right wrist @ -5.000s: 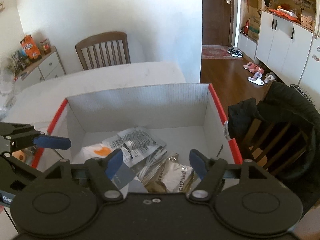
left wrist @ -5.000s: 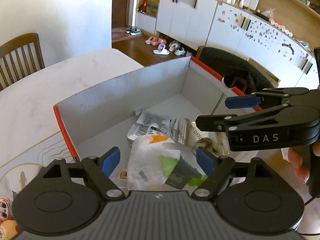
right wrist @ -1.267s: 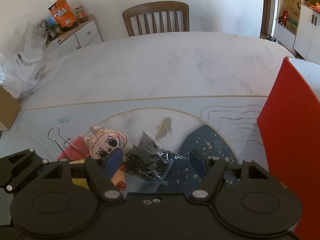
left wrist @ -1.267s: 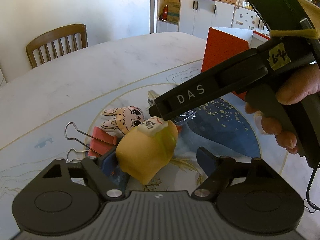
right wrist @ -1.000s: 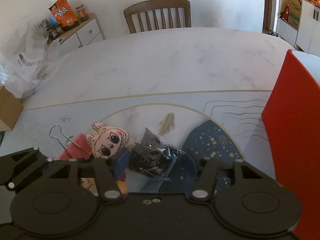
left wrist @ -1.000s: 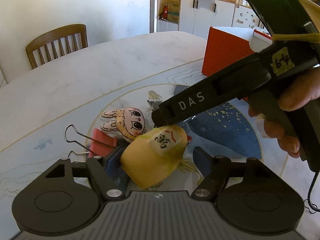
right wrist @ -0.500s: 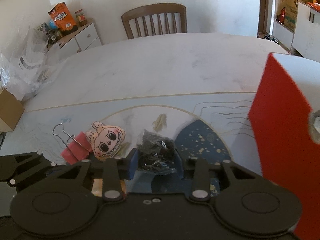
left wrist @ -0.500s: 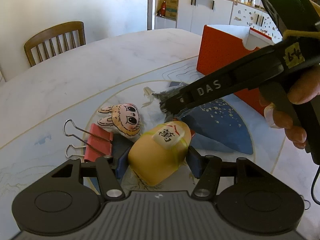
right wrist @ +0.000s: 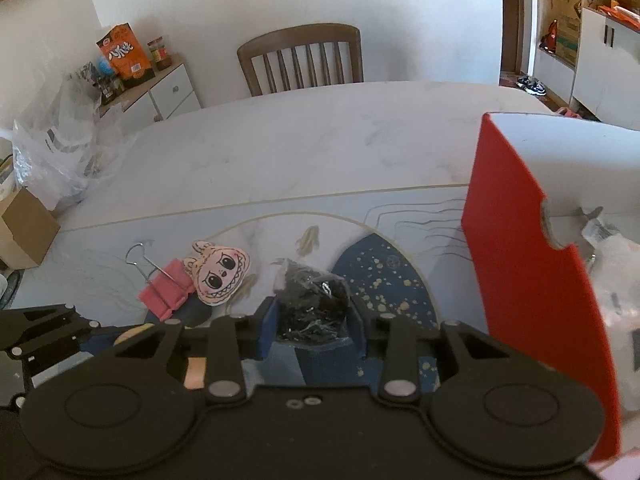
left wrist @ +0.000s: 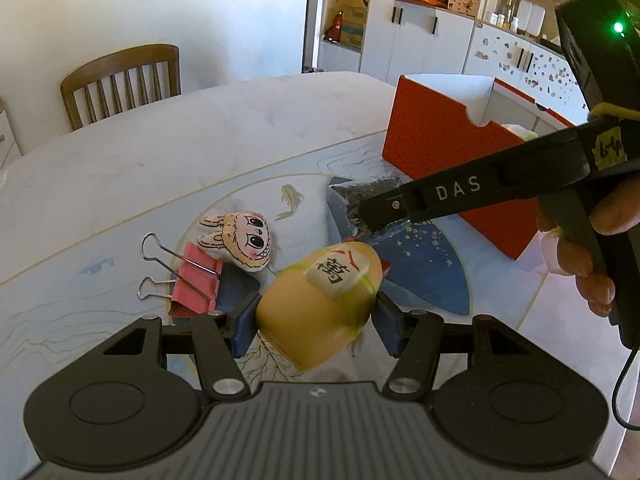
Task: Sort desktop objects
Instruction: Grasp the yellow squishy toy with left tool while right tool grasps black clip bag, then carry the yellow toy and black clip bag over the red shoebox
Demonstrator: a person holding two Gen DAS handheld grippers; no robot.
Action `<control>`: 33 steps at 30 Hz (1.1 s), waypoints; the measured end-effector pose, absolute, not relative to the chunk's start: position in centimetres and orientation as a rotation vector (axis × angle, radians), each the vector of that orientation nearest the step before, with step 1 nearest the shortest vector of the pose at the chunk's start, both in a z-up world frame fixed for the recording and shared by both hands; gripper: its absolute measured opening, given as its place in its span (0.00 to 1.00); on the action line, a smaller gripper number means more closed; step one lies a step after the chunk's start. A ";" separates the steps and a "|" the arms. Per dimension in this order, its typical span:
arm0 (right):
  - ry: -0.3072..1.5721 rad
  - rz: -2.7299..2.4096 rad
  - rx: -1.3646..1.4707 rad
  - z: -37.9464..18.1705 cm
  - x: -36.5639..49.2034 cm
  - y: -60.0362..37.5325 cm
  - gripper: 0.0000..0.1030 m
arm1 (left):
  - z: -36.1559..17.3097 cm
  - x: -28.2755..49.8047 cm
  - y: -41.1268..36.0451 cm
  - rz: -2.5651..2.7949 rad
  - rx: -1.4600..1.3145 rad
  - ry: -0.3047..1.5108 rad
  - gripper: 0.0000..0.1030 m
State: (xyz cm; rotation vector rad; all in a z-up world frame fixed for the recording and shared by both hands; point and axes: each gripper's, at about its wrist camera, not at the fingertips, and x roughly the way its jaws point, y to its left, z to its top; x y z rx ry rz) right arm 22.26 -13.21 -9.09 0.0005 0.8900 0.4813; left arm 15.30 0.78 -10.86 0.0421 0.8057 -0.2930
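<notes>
My left gripper (left wrist: pixel 316 326) is shut on a yellow squishy toy (left wrist: pixel 316 304) with a white tile bearing a black character, held just above the table mat. My right gripper (right wrist: pixel 312 330) is shut on a clear bag of small black pieces (right wrist: pixel 310 304), lifted off the mat; the bag also shows in the left wrist view (left wrist: pixel 360 196) at the right gripper's tip. A pink binder clip (left wrist: pixel 192 280) and a bunny-eared face toy (left wrist: pixel 244 240) lie on the mat to the left. The red cardboard box (right wrist: pixel 532 264) stands to the right.
The box holds plastic bags and wrappers (right wrist: pixel 616 280). A wooden chair (right wrist: pixel 302 60) stands at the table's far side. A crumpled clear plastic bag (right wrist: pixel 60 148) and a small brown carton (right wrist: pixel 24 228) sit at the table's left edge.
Both grippers left the box and came down to the mat. The left closed on the yellow toy, the right closed on the black bag; both have lifted slightly.
</notes>
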 end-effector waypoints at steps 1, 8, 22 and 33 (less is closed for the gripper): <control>0.888 0.480 0.002 -8.9 22.1 -13.3 0.36 | -10.7 15.1 0.8 -0.291 0.039 0.804 0.57; 0.866 0.486 0.015 -7.5 20.8 -14.4 0.36 | -8.8 14.0 0.7 -0.280 0.008 0.783 0.57; 0.818 0.509 0.033 -2.9 17.8 -17.8 0.36 | -4.7 12.8 -0.7 -0.265 -0.047 0.753 0.57; 0.750 0.469 0.052 0.1 17.4 -23.6 0.36 | -2.6 13.0 -4.9 -0.291 -0.055 0.718 0.57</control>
